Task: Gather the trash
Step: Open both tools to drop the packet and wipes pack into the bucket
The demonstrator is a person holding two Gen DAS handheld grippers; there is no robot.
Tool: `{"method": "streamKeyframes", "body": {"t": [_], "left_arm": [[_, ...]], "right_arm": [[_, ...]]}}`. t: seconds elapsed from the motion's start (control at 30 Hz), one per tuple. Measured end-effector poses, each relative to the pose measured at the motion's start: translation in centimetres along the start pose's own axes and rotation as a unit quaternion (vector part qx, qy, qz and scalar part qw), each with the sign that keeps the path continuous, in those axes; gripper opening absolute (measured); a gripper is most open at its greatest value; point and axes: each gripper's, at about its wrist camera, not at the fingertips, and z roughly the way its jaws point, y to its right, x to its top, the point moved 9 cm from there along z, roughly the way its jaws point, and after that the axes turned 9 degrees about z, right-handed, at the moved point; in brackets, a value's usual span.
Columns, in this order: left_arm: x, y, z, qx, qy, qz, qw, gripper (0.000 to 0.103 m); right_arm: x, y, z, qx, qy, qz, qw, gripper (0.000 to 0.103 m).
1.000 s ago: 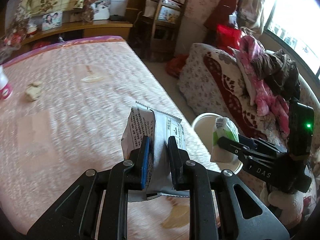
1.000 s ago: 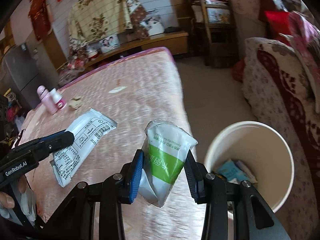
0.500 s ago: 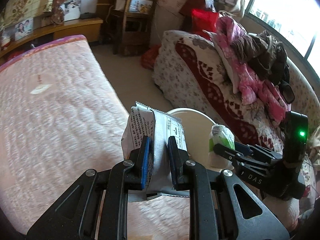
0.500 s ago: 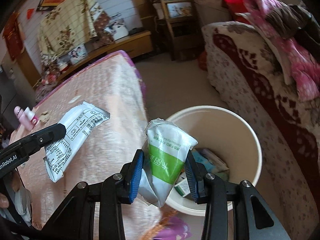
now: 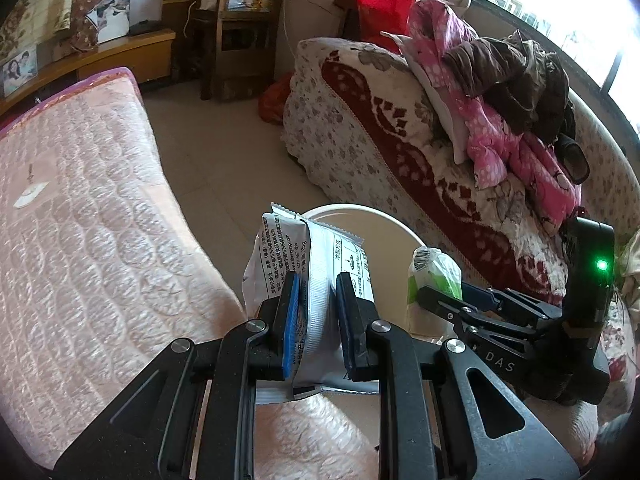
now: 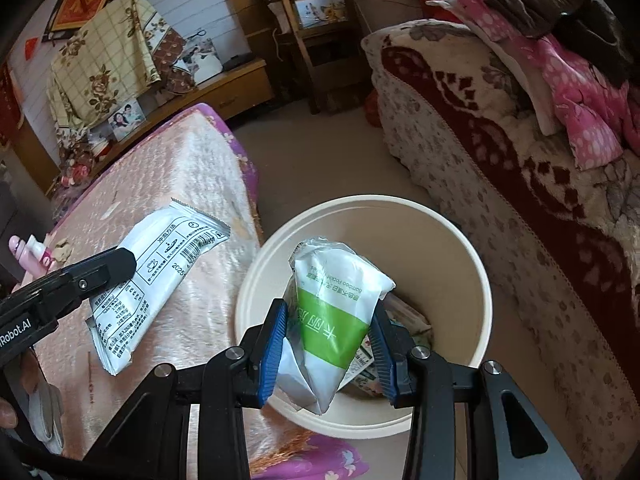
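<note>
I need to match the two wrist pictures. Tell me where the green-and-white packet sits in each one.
Left wrist view: the green-and-white packet is right of centre, clamped by the right gripper.
Right wrist view: the packet is at lower centre between the blue pads, over the bin's mouth.
Shared landmark: the cream bin.

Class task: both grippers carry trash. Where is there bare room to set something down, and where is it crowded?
Free: the quilted bed top left of the silver wrapper, and the floor strip between bed and sofa. Crowded: the bin, already holding litter, and the sofa's far end, piled with clothes.
</note>
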Motion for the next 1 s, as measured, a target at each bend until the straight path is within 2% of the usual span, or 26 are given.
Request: {"method": "streamKeyframes", "body": {"t": [0.27, 0.4, 0.43, 0.47, 0.53, 0.7, 1.0], "left_arm": [[0.5, 1.1, 1.7, -0.016, -0.003, 0.006, 0.9998, 0.017], [0.4, 1.5, 2.1, -0.027, -0.003, 0.017, 0.9995, 0.020], [0.4, 1.5, 2.2, -0.023, -0.005, 0.019, 0.9995, 0.026], [0.3, 1.4, 2.3, -0.020, -0.006, 0.021, 0.9996, 0.037], [0.2, 1.3, 2.3, -0.022, -0.004, 0.017, 0.9996, 0.042], [-0.1, 0.7, 1.9, -0.018, -0.007, 0.013, 0.9997, 0.042], [-1.0, -1.4, -0.3, 0.019, 0.002, 0.013, 0.9997, 0.042]], "right_arm": [[0.6, 1.7, 0.5, -0.012, 0.003, 0.012, 1.000, 0.039], [0.8, 2.3, 0.8, -0.029, 0.007, 0.018, 0.999, 0.057], [0.8, 2.4, 0.8, -0.028, 0.007, 0.019, 0.999, 0.057], [0.8, 2.5, 0.8, -0.026, 0.006, 0.022, 0.999, 0.058], [0.7, 2.5, 0.8, -0.027, 0.006, 0.024, 0.999, 0.058], [0.3, 2.4, 1.0, -0.024, 0.001, 0.028, 0.999, 0.058], [-0.1, 1.0, 0.8, -0.016, 0.003, 0.023, 1.000, 0.058]]}}
